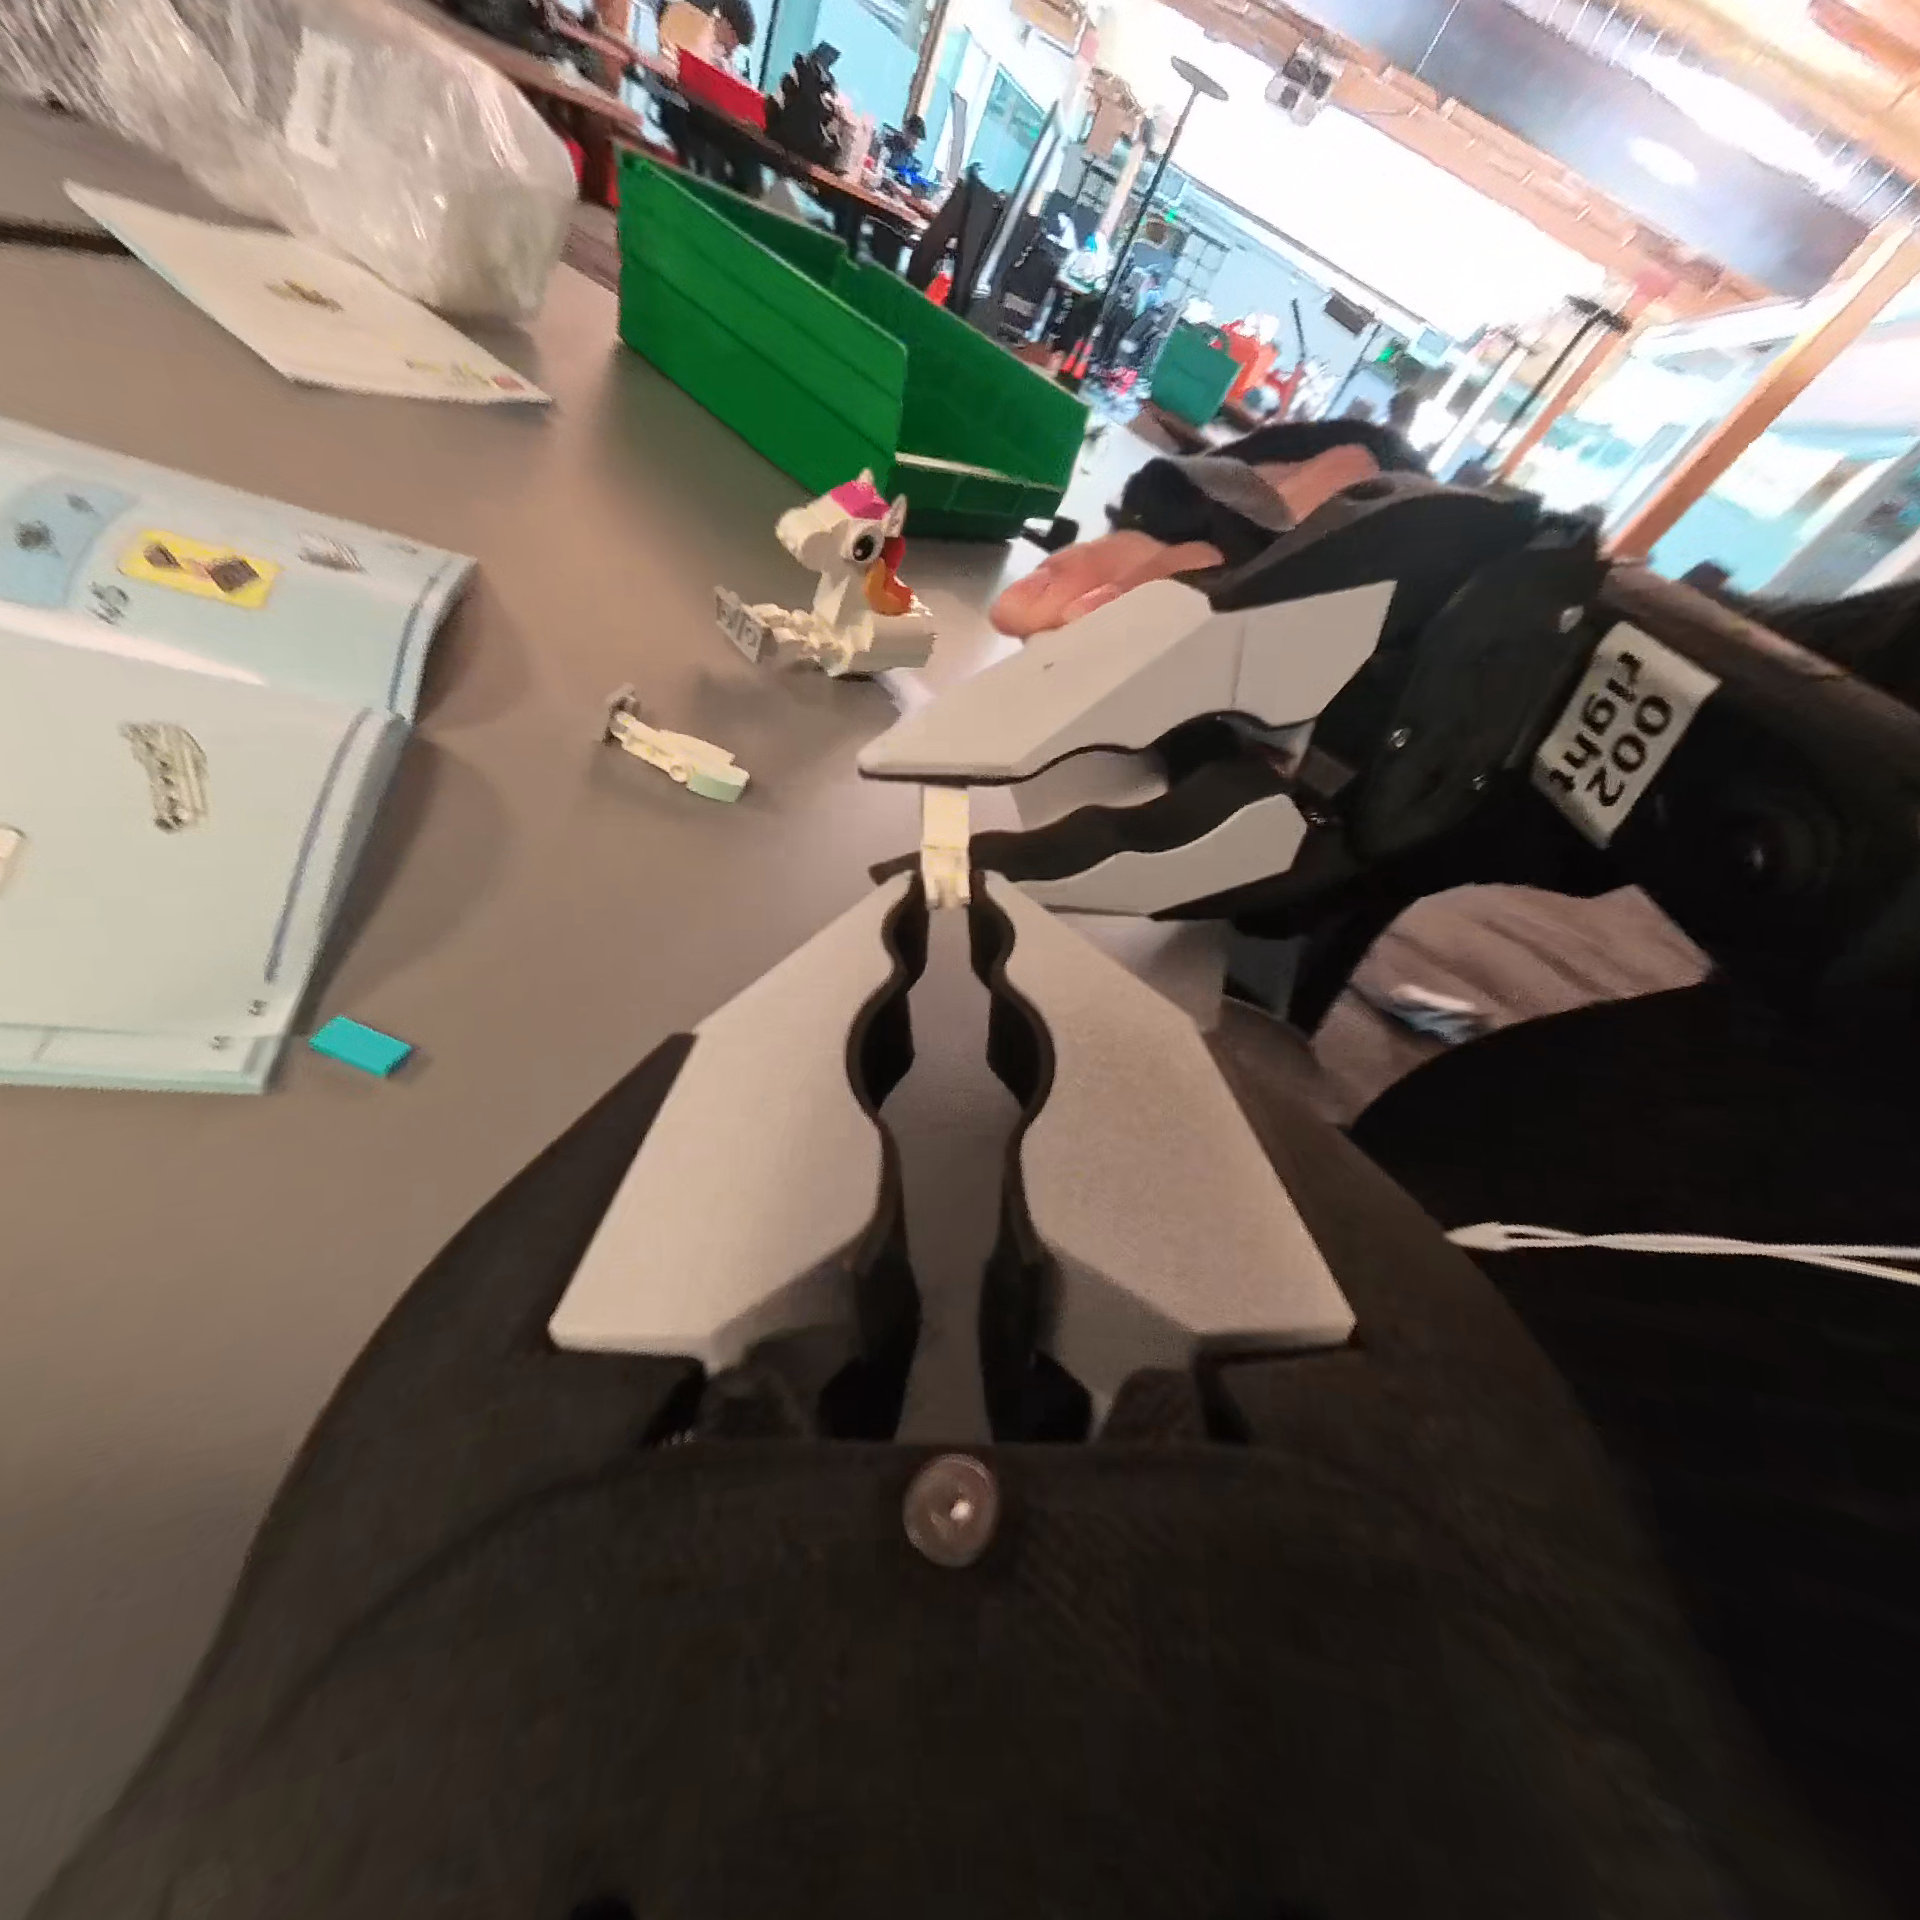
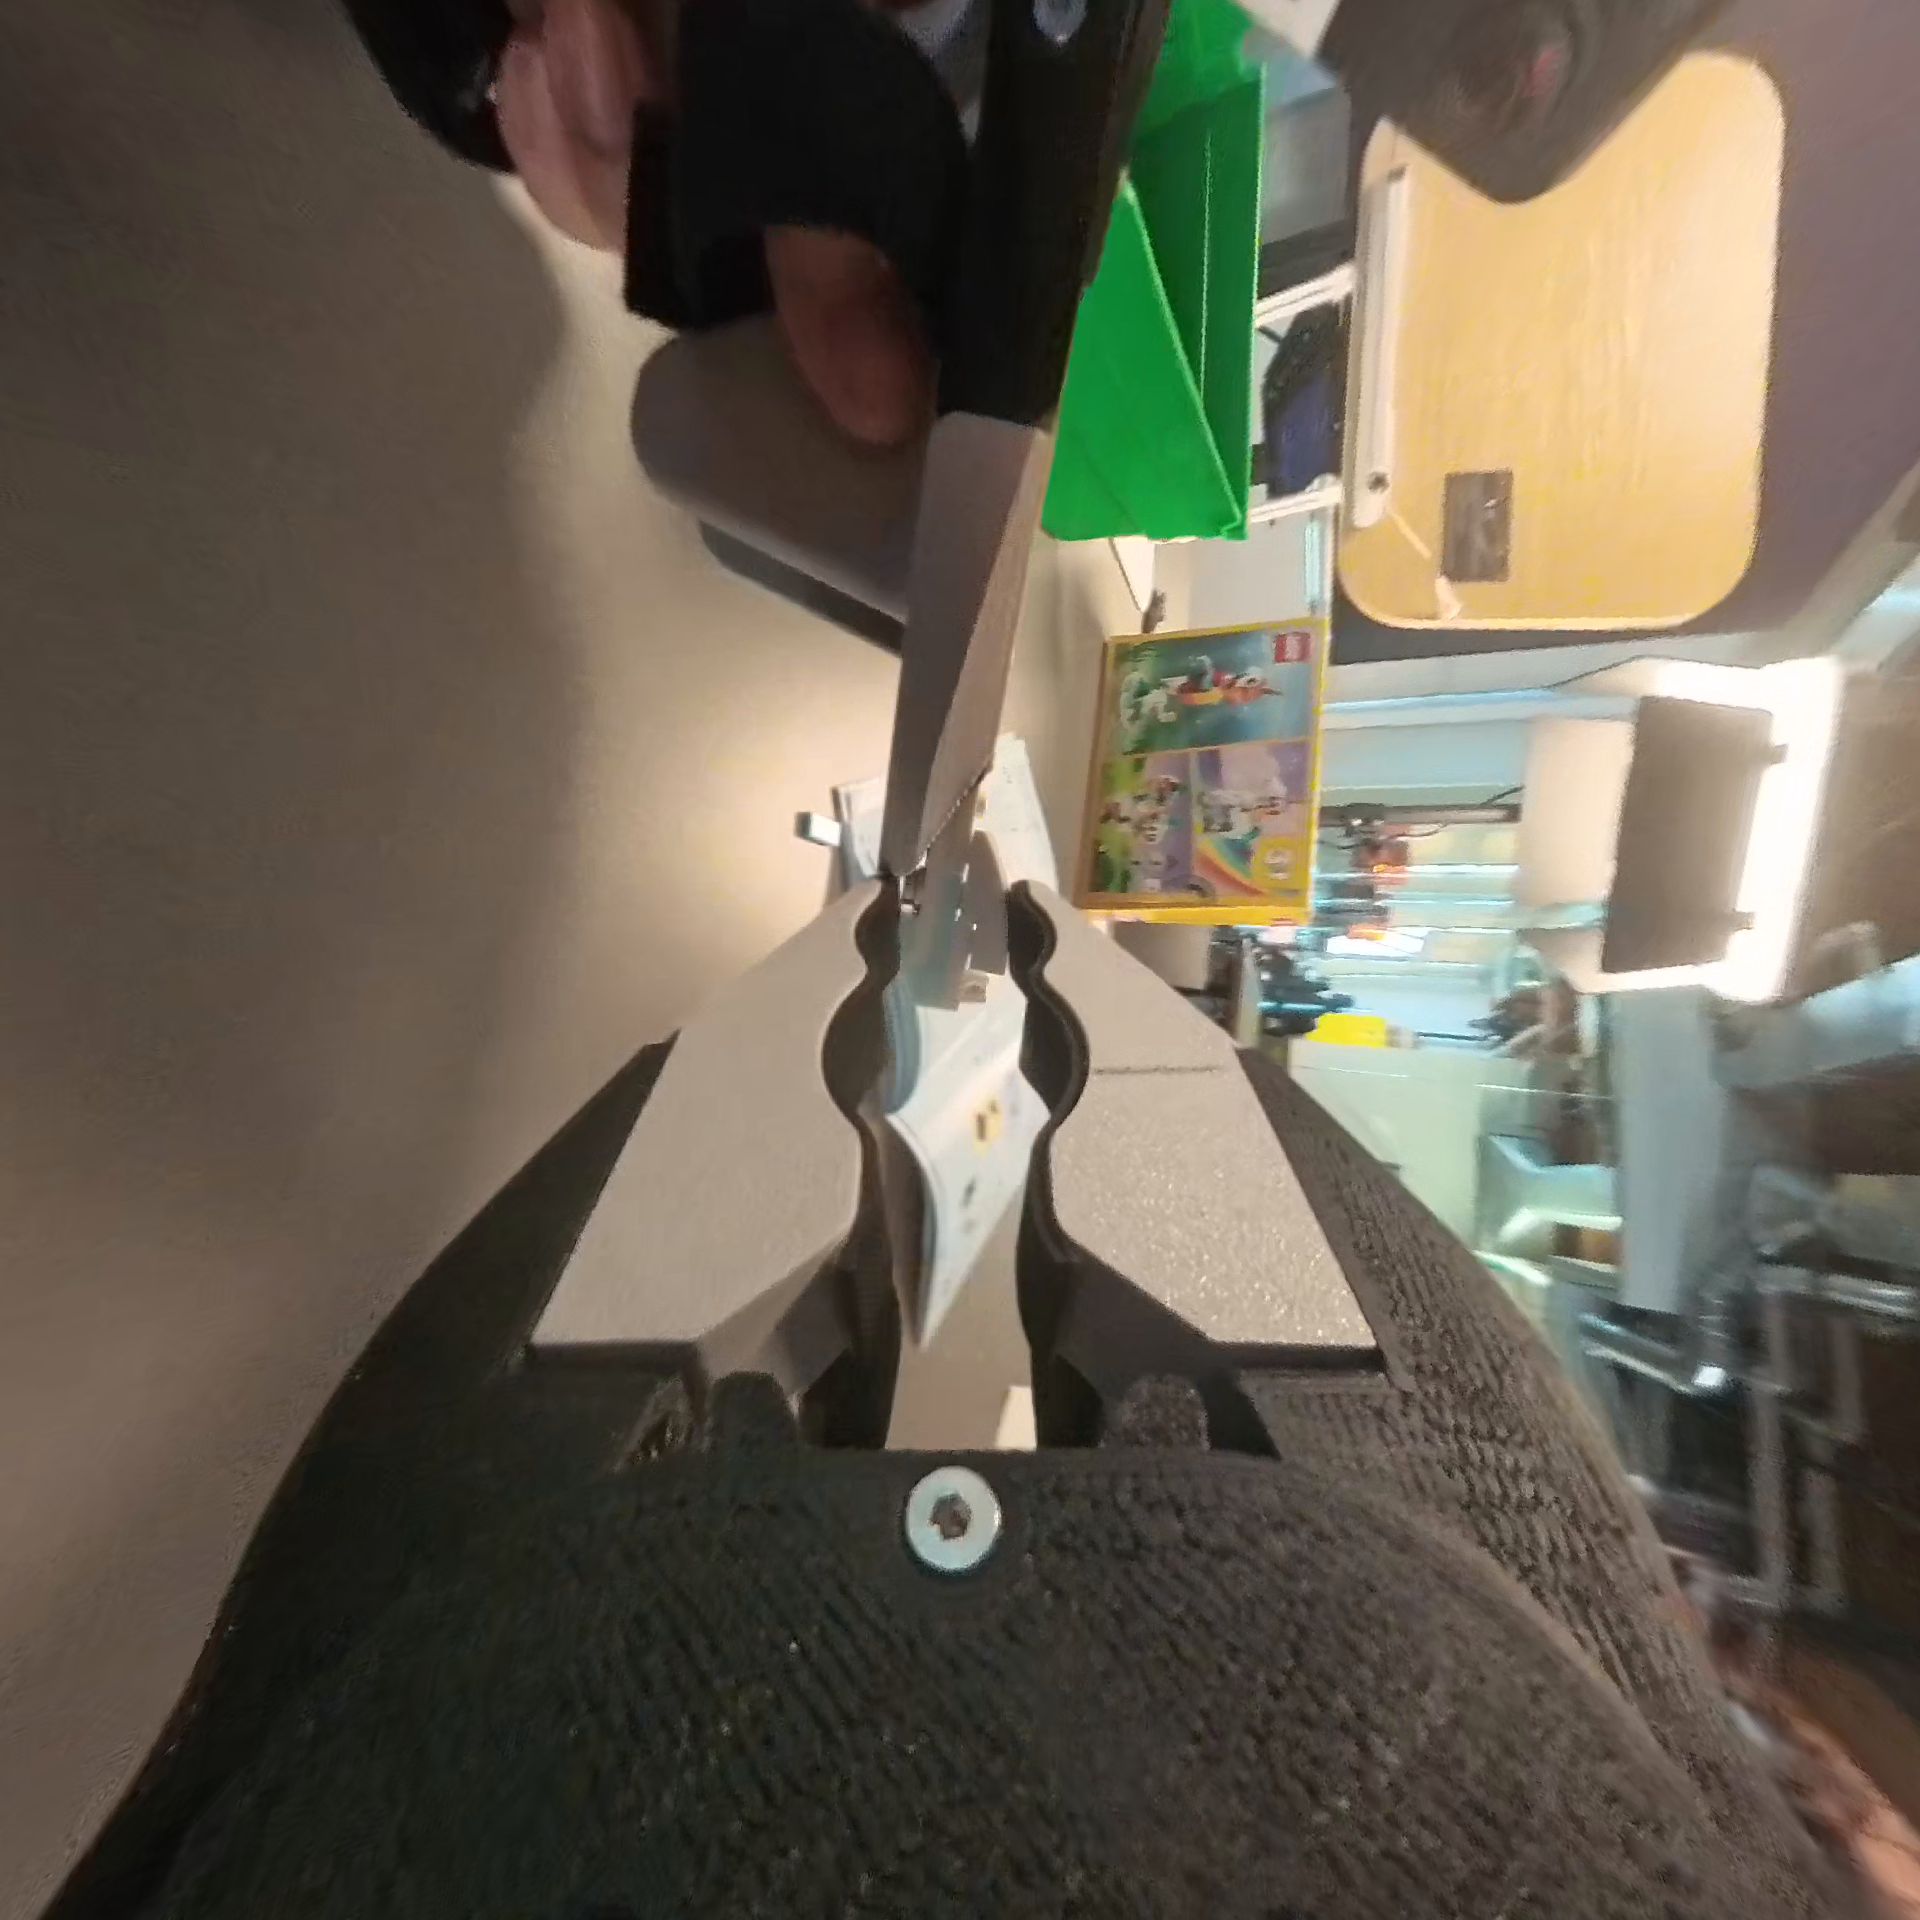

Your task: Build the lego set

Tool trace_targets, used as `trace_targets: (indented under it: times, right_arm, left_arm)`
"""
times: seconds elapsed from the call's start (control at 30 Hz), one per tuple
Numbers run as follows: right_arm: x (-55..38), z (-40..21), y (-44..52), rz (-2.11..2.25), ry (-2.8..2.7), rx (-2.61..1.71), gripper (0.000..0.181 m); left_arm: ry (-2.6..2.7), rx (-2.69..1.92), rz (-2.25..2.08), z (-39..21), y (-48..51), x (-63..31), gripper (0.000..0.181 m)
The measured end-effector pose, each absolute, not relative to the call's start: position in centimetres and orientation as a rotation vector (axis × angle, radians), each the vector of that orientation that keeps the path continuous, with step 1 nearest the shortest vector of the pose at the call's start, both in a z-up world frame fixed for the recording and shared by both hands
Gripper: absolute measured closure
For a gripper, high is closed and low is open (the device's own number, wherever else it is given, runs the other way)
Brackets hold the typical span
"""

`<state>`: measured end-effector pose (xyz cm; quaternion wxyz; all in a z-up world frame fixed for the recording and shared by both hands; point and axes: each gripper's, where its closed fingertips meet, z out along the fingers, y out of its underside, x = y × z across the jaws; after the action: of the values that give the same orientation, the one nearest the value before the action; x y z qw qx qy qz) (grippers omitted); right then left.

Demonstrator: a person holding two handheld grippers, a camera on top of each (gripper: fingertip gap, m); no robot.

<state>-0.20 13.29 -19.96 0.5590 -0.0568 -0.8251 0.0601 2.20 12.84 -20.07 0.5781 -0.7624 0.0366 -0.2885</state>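
While I am holding the small white piece (image 1: 943, 857) up over the grey table (image 1: 520, 935), both tongs are pinching it. I am squeezing its bottom end with the left gripper (image 1: 940, 899), and the tips are pressed tight on it. I am pinching its top end with the right gripper (image 1: 940, 805), which is coming in from the right side. In the right wrist view, the right gripper (image 2: 940, 914) is closing on a pale flat part (image 2: 961, 920), right where the left one's tip is meeting it.

I think I am joining two little parts here. To do it well, I am keeping both grips steady, lining the parts up straight, and pushing slowly so nothing is popping out.

The piece is thin, white and standing up, with a little clip at the bottom. On the table behind it, the white animal model (image 1: 852, 592) with a pink top is sitting near the green bin (image 1: 790, 343). A white limb part (image 1: 675, 748) is lying close by, and a teal tile (image 1: 361, 1046) is resting beside the open instruction booklet (image 1: 177, 748).
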Motion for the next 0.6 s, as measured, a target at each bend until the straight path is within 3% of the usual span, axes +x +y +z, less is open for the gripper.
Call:
trace_targets:
  times: [0.27,0.6]
  right_arm:
    - [0.0,-18.7,12.9,0.104,-1.899,-0.077,0.163]
    - [-0.3,-18.2,13.5,0.016,-1.789,-0.062,0.162]
  left_arm:
    - [0.190,-1.764,-0.394,-18.9,12.7,2.2,0.175]
    - [0.079,-1.711,-0.521,-18.8,13.2,1.9,0.174]
